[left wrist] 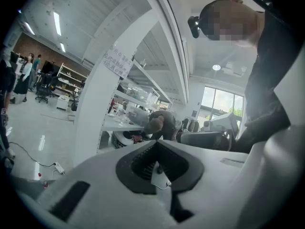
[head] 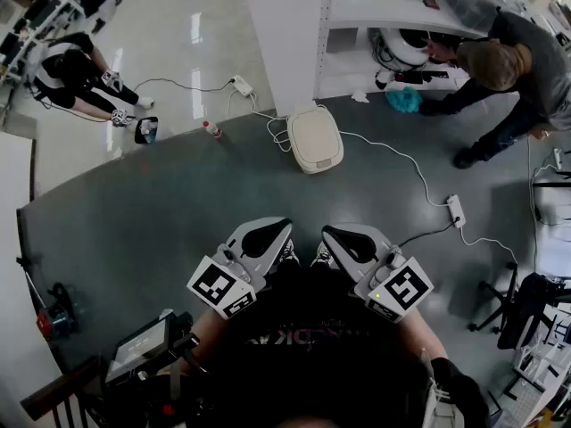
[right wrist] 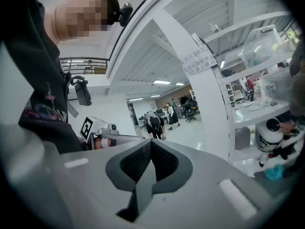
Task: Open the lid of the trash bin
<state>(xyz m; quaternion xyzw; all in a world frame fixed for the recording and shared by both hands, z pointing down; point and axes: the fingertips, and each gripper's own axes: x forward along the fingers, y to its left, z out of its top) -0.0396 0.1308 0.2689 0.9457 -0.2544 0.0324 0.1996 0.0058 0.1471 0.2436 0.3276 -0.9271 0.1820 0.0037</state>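
So nothing has really started here. The cream-white plastic trash bin with a rounded lid sits on the dark grey floor, far out ahead of the person. It's just beside the foot of the white pillar, and its lid is down flat. A thin white cable runs off from it to the right.

Both tongs are tucked in near the person's body, well apart from the bin. The left gripper and the right gripper each have their jaws closed together with nothing in them.

This looks like the approach step. The next move probably means bringing 1 gripper forward to the bin, getting a jaw under the lid's edge and lifting. Can't tell from here which side is hinged.
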